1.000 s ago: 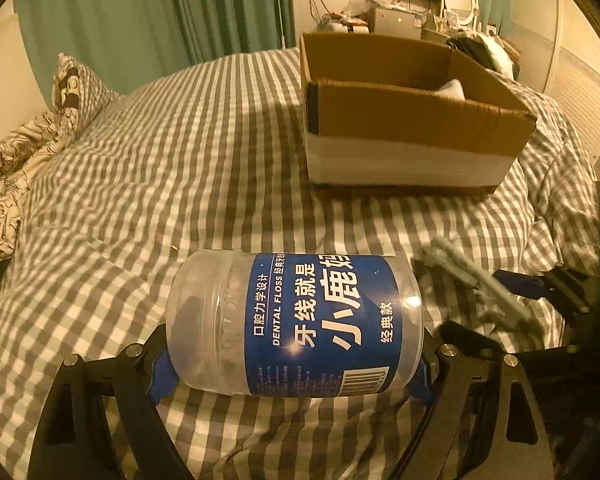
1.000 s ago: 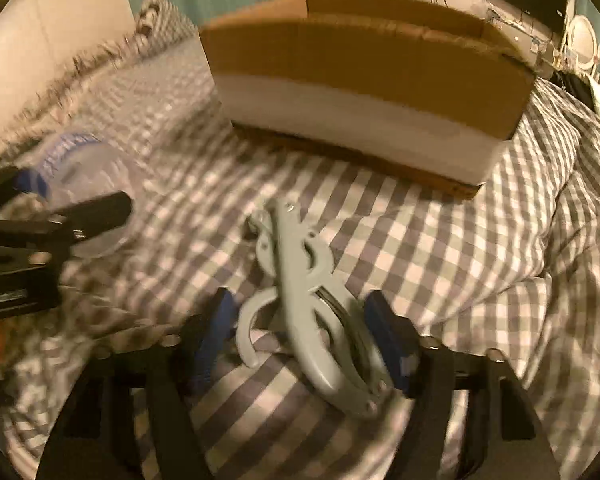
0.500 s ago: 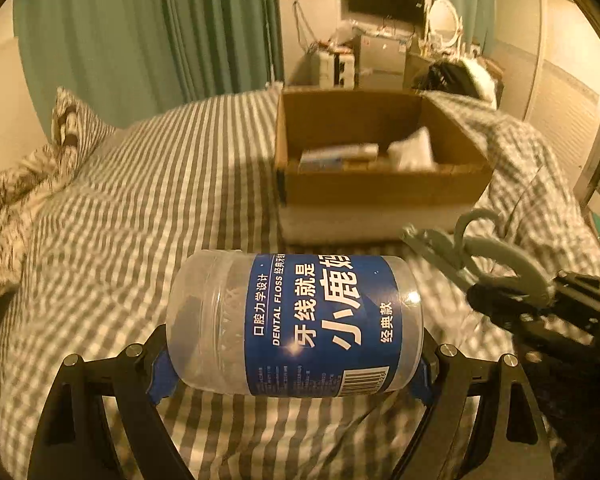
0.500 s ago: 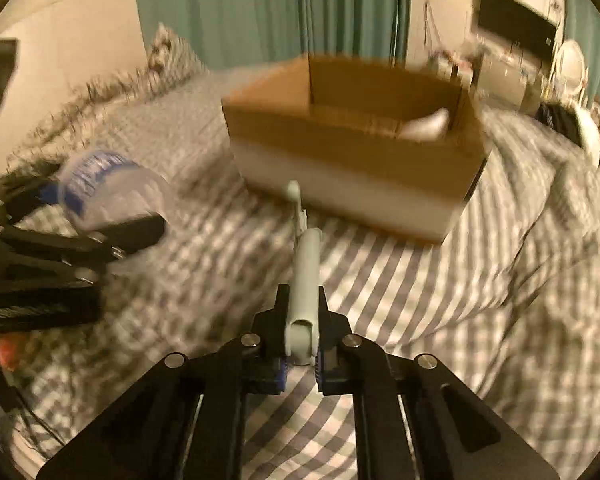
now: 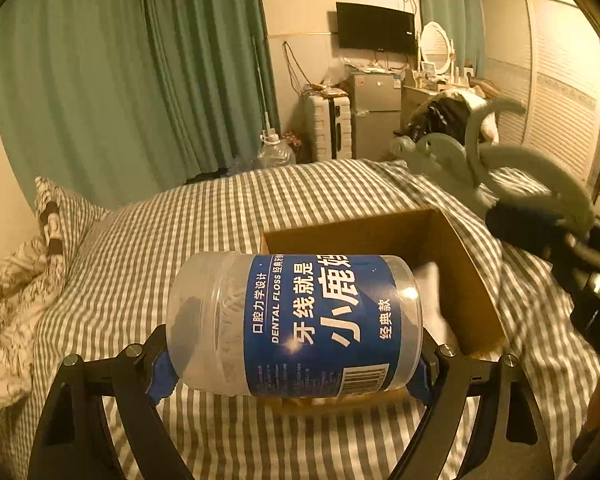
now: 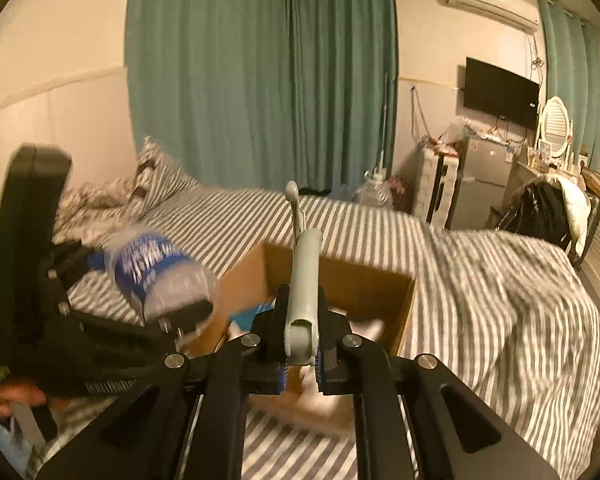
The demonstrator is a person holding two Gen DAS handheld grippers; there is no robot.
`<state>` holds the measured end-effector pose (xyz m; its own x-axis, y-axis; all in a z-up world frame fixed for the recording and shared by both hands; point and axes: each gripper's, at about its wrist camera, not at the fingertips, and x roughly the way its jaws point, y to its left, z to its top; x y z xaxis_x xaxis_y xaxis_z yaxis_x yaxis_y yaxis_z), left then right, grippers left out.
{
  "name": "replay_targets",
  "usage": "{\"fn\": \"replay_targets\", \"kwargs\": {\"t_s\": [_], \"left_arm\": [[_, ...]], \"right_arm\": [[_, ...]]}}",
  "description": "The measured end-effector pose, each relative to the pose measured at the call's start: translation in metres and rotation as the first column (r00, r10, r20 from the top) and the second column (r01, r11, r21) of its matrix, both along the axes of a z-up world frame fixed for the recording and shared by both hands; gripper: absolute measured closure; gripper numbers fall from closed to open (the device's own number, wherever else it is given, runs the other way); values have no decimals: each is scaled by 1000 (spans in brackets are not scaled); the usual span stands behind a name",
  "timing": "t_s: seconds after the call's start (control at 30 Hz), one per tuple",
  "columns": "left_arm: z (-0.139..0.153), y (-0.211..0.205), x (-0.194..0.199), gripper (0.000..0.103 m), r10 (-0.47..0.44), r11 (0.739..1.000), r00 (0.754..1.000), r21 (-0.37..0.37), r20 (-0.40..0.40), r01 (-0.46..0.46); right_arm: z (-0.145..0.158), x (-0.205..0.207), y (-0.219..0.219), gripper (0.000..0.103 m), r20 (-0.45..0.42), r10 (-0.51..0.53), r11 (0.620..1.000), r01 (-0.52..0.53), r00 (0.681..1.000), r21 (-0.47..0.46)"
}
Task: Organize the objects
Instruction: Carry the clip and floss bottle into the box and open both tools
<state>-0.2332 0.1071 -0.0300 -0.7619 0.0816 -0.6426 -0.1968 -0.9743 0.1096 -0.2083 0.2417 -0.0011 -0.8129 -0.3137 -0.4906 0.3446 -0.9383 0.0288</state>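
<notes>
Clear plastic floss jar (image 5: 296,322): light, smooth, slippery; clamped end to end between left gripper (image 5: 294,364) jaws. Grey rigid scissors (image 6: 302,276): pinched at handles between right gripper (image 6: 300,354) jaws.

A clear floss jar (image 5: 296,324) with a blue label is held sideways over the open cardboard box (image 5: 476,276); grey scissors (image 6: 302,280) are held above it.

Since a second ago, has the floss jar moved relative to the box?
Yes. The floss jar went from well short of the cardboard box to up over its near edge.
</notes>
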Motion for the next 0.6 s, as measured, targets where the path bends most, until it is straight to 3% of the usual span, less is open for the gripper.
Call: {"fn": "replay_targets", "kwargs": {"t_s": [0.1, 0.2, 0.23, 0.27, 0.33, 0.43, 0.6], "left_arm": [[-18, 6, -22, 13, -21, 1000, 999, 22, 30, 20], [-41, 10, -37, 7, -16, 1000, 998, 6, 65, 16], [-49, 13, -40, 3, -12, 1000, 997, -11, 73, 13], [-54, 14, -41, 2, -14, 1000, 997, -16, 76, 15], [-57, 17, -40, 2, -20, 1000, 996, -12, 82, 21], [-49, 18, -35, 2, -22, 1000, 997, -10, 69, 23], [-4, 10, -5, 0, -2, 1000, 1000, 1, -15, 2]], "right_arm": [[-7, -31, 6, 94, 41, 13, 998, -10, 999, -62], [-33, -48, 15, 94, 44, 17, 996, -13, 999, -86], [-41, -53, 18, 79, 51, -2, 996, 7, 999, -92], [-49, -58, 22, 54, 65, -19, 994, 26, 998, -105], [-54, -64, 32, 40, 91, -27, 986, 41, 996, -159], [-45, -60, 42, 40, 73, -37, 980, 50, 997, -193], [-19, -38, 46, 36, 63, -94, 984, 102, 994, -143]]}}
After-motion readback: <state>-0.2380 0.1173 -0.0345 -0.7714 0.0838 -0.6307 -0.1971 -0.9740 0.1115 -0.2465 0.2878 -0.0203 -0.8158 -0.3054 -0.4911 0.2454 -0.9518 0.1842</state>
